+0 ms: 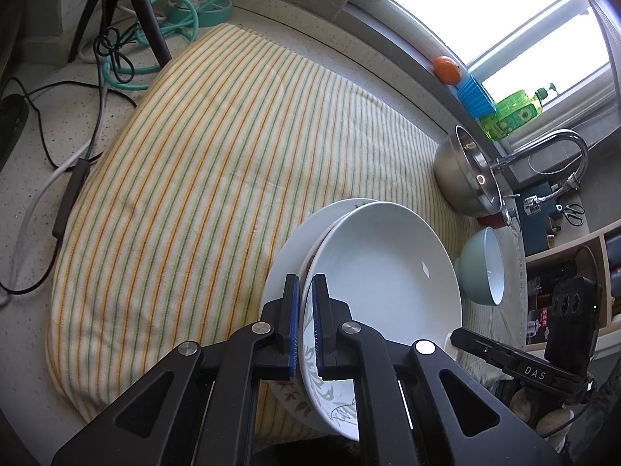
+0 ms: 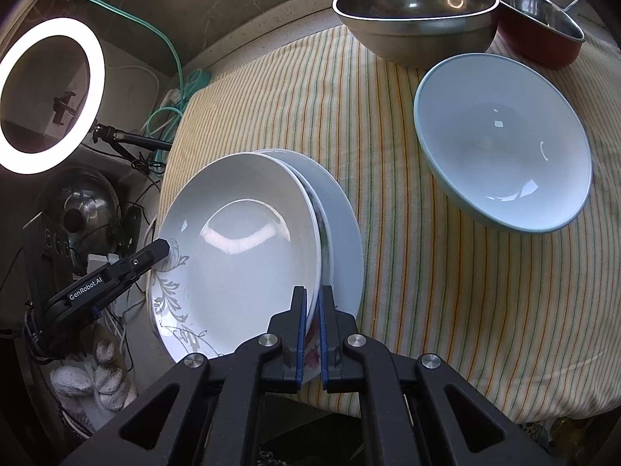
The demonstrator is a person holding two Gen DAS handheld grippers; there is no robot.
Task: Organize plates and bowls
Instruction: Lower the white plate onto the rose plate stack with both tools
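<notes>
- Two hand-held grippers shared one load: the left hand-held gripper (image 1: pixel 306 291) was pinched nearly shut on the rim of the top plate (image 1: pixel 388 268), and the right hand-held gripper (image 2: pixel 313 303) was pinched likewise on the opposite rim, probably so the wide dish could not tip.
- In the right wrist view the left one's finger tip met the plate's patterned edge at about 9 o'clock, while the right one's own jaws bit at 6 o'clock.
- The top plate sat tilted over a second plate (image 2: pixel 341 209), which lay on the striped cloth (image 2: pixel 446 291); I judged it was being stacked or lifted off, and could not tell which.
- A third rim seemed to show between the two plates, though that was unclear.
- The cloth likely cushioned the crockery on the surface.
- At 2 o'clock of the plates, well apart, stood the blue bowl (image 2: pixel 504 147), unsorted.
- Beyond it, at 12 o'clock, the steel bowl (image 2: pixel 415 7) touched a red pan (image 2: pixel 543 35) near the tap.
</notes>
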